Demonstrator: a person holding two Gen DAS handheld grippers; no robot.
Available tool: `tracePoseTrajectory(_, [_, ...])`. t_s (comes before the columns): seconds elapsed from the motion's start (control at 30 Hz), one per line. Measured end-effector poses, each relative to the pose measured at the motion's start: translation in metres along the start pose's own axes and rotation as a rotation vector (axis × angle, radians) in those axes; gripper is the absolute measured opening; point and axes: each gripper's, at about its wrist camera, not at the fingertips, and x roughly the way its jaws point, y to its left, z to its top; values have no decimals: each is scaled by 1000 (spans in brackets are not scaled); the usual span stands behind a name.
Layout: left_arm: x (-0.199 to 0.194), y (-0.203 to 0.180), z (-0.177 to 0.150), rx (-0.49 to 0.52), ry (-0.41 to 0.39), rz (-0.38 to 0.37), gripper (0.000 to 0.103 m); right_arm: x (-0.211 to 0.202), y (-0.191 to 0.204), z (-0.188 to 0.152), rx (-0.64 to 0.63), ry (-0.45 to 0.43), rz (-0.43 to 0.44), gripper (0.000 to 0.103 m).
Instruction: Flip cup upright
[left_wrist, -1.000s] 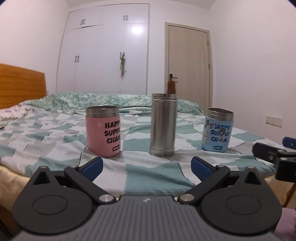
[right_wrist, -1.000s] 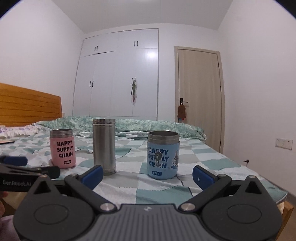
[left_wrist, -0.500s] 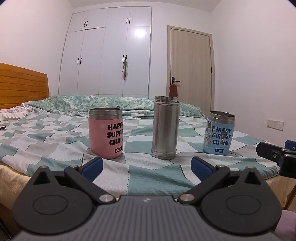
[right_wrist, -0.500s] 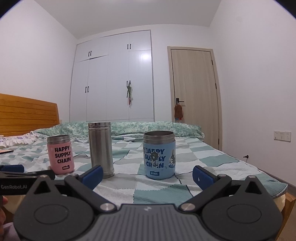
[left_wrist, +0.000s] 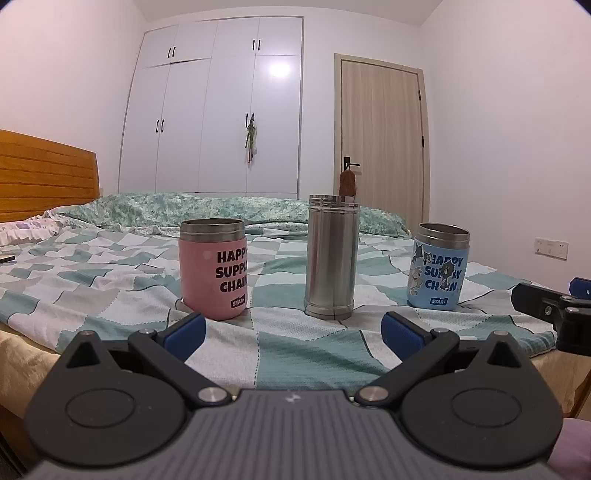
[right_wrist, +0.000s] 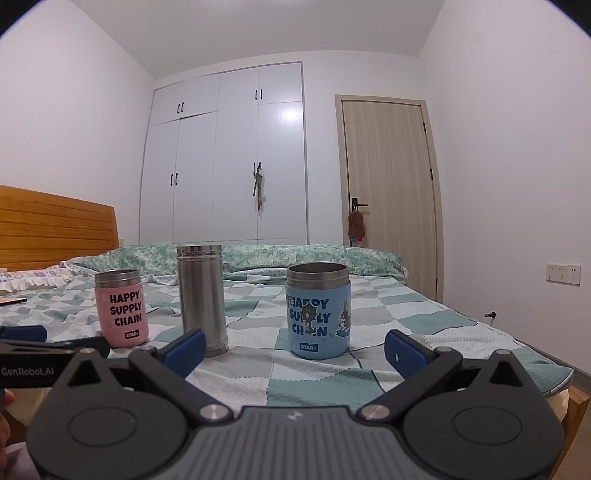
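Note:
Three cups stand upright in a row on the checked bedspread (left_wrist: 110, 288). A pink cup (left_wrist: 213, 268) is on the left, a tall steel cup (left_wrist: 331, 258) in the middle, a blue cup (left_wrist: 438, 271) on the right. They also show in the right wrist view: pink cup (right_wrist: 121, 308), steel cup (right_wrist: 202, 297), blue cup (right_wrist: 318, 311). My left gripper (left_wrist: 293, 328) is open and empty, short of the bed's near edge, facing between the pink and steel cups. My right gripper (right_wrist: 295, 345) is open and empty, facing the blue cup.
The bed has a wooden headboard (left_wrist: 44, 173) at left and pillows (left_wrist: 207, 212) behind the cups. A white wardrobe (left_wrist: 221, 110) and a wooden door (left_wrist: 382, 140) stand at the back. The right gripper's body (left_wrist: 554, 306) shows at the left view's right edge.
Both grippers have tilted or lowered a little, so the cups sit lower in both views. The cups have not moved. Both grippers stay open.

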Motion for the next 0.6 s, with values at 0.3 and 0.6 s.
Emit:
tracePoseTrajectory(0.3, [-2, 0, 0, 2, -10, 3, 103, 0, 0, 0, -1, -2, 0, 103])
tracePoseTrajectory(0.6, [-4, 1, 0, 1, -20, 3, 103, -1, 0, 0, -6, -8, 0, 103])
